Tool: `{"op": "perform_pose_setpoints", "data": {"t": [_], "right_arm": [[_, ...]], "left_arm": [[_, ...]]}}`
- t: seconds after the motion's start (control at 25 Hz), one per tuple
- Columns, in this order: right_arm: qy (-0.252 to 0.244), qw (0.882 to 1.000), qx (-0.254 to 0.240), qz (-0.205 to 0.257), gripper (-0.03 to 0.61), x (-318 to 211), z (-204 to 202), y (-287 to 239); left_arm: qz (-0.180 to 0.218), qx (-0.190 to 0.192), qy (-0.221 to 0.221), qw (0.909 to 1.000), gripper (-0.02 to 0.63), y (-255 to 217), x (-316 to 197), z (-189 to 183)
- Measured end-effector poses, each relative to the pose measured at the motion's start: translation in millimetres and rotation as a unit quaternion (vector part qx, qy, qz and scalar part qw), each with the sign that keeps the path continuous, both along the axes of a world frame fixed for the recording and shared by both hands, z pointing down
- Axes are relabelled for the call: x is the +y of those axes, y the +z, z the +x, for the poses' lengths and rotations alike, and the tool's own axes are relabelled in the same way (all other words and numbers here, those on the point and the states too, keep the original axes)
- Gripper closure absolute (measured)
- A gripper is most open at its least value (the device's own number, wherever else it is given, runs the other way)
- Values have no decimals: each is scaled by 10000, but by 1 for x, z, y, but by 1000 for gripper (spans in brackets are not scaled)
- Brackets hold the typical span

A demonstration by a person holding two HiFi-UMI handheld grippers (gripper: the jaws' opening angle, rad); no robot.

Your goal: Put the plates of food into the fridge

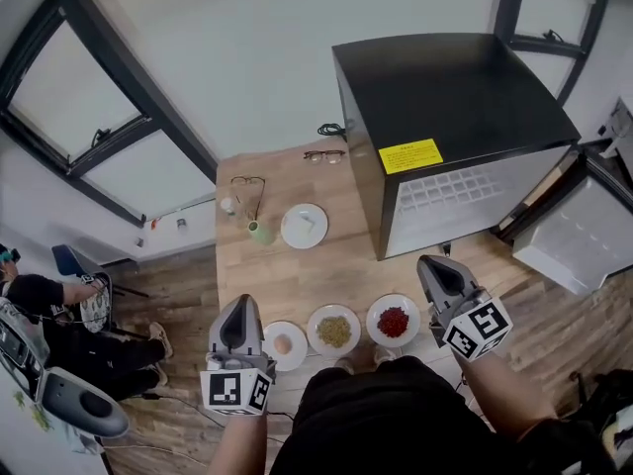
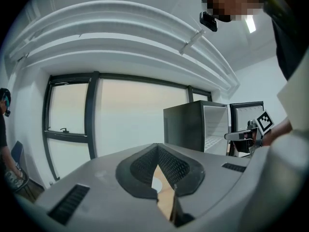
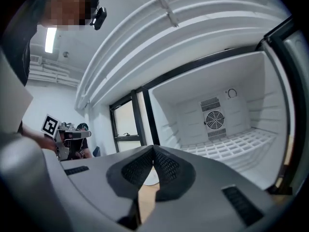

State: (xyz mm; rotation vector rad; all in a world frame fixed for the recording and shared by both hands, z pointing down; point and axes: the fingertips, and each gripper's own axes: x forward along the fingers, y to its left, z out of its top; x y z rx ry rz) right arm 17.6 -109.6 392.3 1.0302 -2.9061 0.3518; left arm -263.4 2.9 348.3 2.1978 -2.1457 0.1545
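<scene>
Three plates sit in a row at the table's near edge: one with a pale egg-like piece (image 1: pixel 284 344), one with yellow-green food (image 1: pixel 334 331), one with red food (image 1: pixel 393 322). The black fridge (image 1: pixel 450 117) stands on the table at the right, its door (image 1: pixel 579 231) swung open and its white wire shelf (image 3: pixel 227 146) bare. My left gripper (image 1: pixel 237 313) hovers just left of the egg plate, jaws together and empty. My right gripper (image 1: pixel 435 265) hangs right of the red-food plate, facing the fridge's inside, shut and holding nothing.
Farther back on the wooden table (image 1: pixel 297 275) are a white plate (image 1: pixel 304 226), a green cup (image 1: pixel 259 232) and two pairs of glasses (image 1: pixel 247 188). A seated person (image 1: pixel 49 310) is at the left by the windows.
</scene>
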Motion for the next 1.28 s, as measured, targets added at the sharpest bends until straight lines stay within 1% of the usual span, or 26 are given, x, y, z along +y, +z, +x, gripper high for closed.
{"op": "perform_pose_setpoints", "data": {"t": [0.12,0.24,0.44,0.56,0.64,0.8,0.92,1.08,1.16,1.28], "right_arm": [[402,9992,-40,-49,558,13,11,-4],[752,9971,46,-85,558,28,18,-1],[1231,9924,39,-65,558,59,23,9],[1574,9873,101,-190,558,78,33,26],[1711,9846,166,-315,558,91,36,41],[1795,9821,128,-549,558,113,34,74],[2054,9754,107,-795,557,125,34,102],[2300,9685,-16,-955,557,138,38,137],[2405,9644,-116,-1091,557,144,42,157],[2616,9551,-239,-1372,557,150,52,186]], "left_arm": [[-13,6,396,9992,611,0,-12,1],[14,28,798,9968,611,2,-18,7],[81,338,1347,9903,611,7,-14,18],[101,338,1637,9859,611,15,-12,24],[24,298,1750,9841,611,29,-13,26],[-64,251,1901,9814,611,53,-15,30],[-122,133,2060,9784,611,66,-15,37],[-159,-48,2333,9723,611,86,-17,54],[-200,-83,2449,9693,611,97,-18,64],[-279,-101,2630,9643,611,111,-19,82]]}}
